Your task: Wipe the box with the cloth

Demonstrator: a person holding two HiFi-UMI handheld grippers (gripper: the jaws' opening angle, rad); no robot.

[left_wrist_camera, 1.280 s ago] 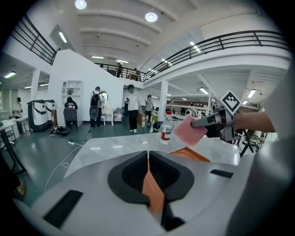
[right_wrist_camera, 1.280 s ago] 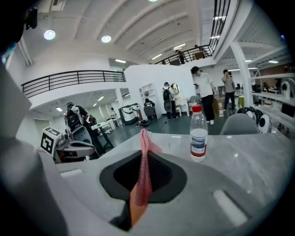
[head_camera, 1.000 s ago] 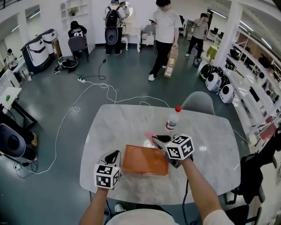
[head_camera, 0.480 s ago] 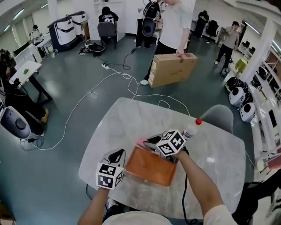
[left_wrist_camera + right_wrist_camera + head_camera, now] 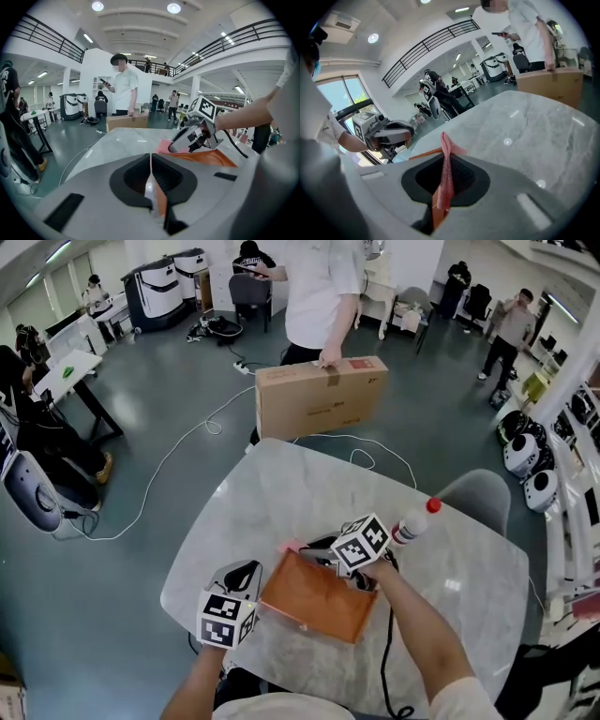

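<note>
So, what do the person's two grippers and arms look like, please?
The left gripper and the right gripper are both grey, with black recesses around the jaws. Each carries a white cube with black square markers. A black cable runs beside the right arm. The sleeve there is white.

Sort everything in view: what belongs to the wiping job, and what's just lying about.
Job: box, cloth, right claw pinching the cloth, left claw clamping the box's edge.
Idle: bottle on the table, cardboard carton a person carries, chair.

Held both forearms forward, clamped left gripper on box edge, pinched cloth in right gripper
</note>
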